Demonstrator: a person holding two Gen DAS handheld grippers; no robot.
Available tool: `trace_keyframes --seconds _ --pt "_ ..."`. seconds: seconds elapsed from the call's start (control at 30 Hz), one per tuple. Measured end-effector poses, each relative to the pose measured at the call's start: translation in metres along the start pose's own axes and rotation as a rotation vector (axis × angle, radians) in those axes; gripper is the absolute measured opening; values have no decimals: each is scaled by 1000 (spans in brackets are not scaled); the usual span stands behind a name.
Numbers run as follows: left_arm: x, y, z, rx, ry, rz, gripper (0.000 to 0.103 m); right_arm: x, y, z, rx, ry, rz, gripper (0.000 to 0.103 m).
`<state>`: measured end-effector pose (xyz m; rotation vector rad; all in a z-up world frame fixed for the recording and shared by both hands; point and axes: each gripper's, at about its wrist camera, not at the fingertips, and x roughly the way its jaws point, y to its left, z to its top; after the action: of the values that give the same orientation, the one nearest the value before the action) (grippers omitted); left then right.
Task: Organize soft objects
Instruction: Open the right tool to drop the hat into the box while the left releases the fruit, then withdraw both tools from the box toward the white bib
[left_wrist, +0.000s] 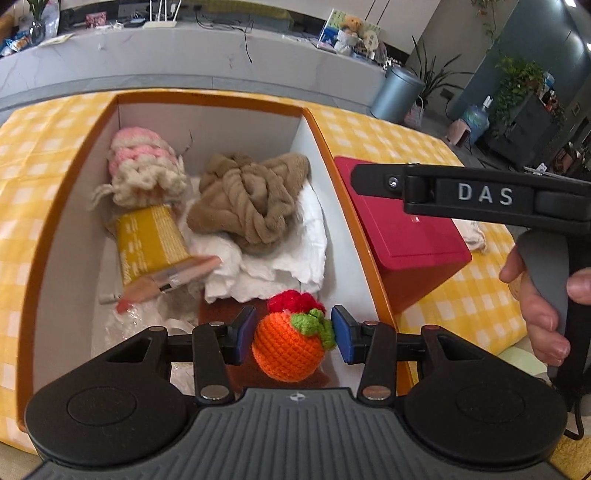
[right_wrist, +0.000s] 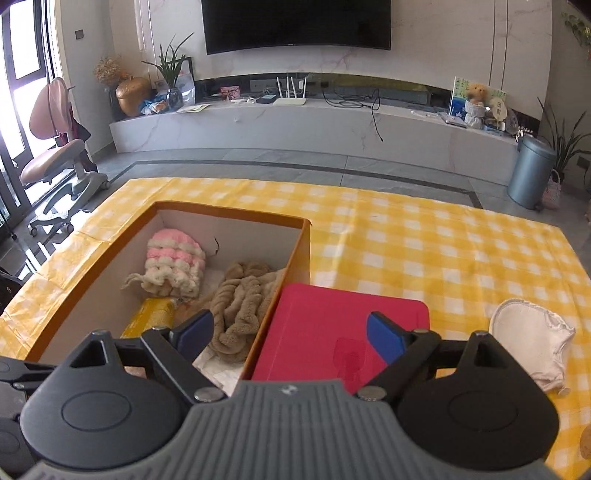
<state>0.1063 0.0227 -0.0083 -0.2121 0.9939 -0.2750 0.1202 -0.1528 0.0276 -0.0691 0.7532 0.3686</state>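
A crocheted orange fruit with a green leaf (left_wrist: 284, 347) hangs over the near end of the orange cardboard box (left_wrist: 321, 122), and my left gripper (left_wrist: 293, 332) is shut on it, blue pads pressing both sides. A red crocheted piece (left_wrist: 295, 301) lies just behind it. Inside the box (right_wrist: 229, 212) are a pink and cream knitted piece (left_wrist: 144, 162), a tan plush twist (left_wrist: 251, 195) on a white cloth (left_wrist: 280, 258), and a yellow tube (left_wrist: 151, 240). My right gripper (right_wrist: 290, 332) hovers open and empty above the box's right wall and the red case (right_wrist: 332, 332).
The red case (left_wrist: 406, 229) lies against the box's right side on the yellow checked tablecloth (right_wrist: 424, 240). A white fabric piece (right_wrist: 532, 343) rests on the table to the right. A hand (left_wrist: 539, 306) grips the right tool. Crinkled clear plastic (left_wrist: 140, 325) sits in the box's near left corner.
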Motion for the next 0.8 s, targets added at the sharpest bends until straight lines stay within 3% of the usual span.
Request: trace_keyframes --seconds 0.2,0.23,0.27,0.3,0.4,0.53,0.8 --pt "7 2 1 -22 40 -49 55 13 3 -4 -33 36 5 88" --pt "5 -1 0 -10 24 -47 61 14 3 -5 -41 42 -1 88" --pt "2 -3 -1 6 1 -50 82 14 3 -6 -50 47 -6 88" --pt "-1 -6 -2 21 -27 -31 88 14 3 -7 -55 48 -10 88" --pt "-11 -10 -2 37 -65 -7 89 13 2 -8 -58 46 -20 88" --pt "-20 -4 3 -49 -66 -30 89 8 2 -5 -52 30 -13 88" --pt "-46 -8 6 -33 -254 129 89 -4 5 -5 -76 -4 -21 88"
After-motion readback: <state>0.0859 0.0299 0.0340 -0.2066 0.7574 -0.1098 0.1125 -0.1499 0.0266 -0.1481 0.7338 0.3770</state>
